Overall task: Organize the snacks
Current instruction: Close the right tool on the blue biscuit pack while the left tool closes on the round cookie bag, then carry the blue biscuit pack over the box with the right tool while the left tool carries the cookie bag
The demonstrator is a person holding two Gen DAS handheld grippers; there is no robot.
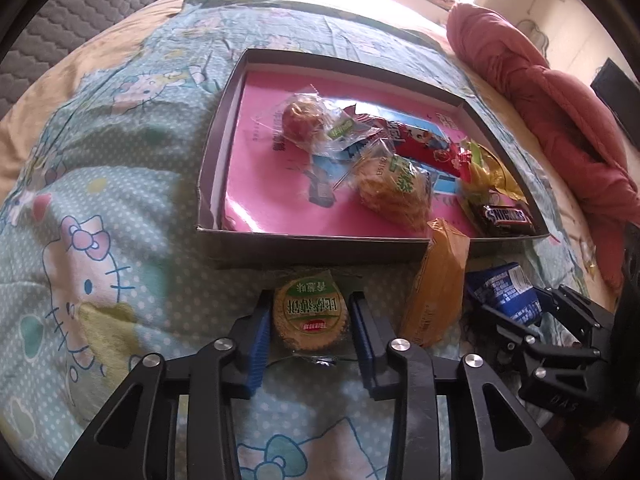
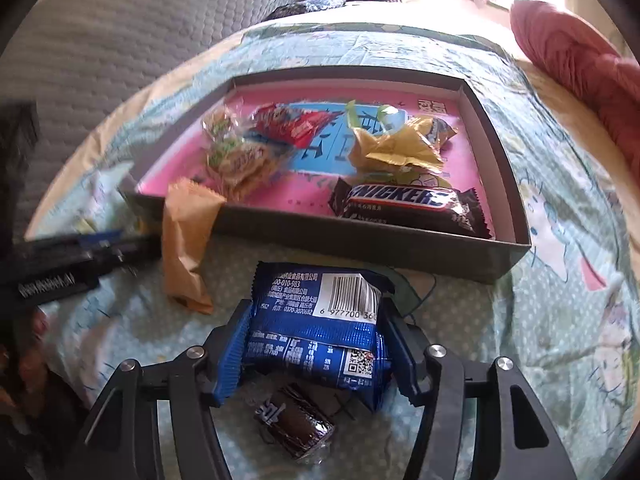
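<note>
My left hand-held gripper (image 1: pixel 310 322) squeezes a round cookie (image 1: pixel 309 316), my right hand-held gripper (image 2: pixel 316 344) squeezes a blue pack (image 2: pixel 316 320); next I lift both into the box (image 2: pixel 360 248) at 12 o'clock.

Bed (image 1: pixel 120 168) under a teal cartoon-cat sheet. On it: shallow grey box (image 1: pixel 312 246) as landmark; just before its near wall, round biscuit pack (image 1: pixel 310 314) and blue packet (image 2: pixel 316 332); leaning on that wall, orange wrapper (image 1: pixel 436 284); nearer than the blue packet, dark wrapped candy (image 2: pixel 294 426).

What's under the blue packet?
Below the blue packet, which the right gripper holds, a small dark wrapped candy lies on the bedsheet. Anything directly beneath the packet is hidden.
</note>
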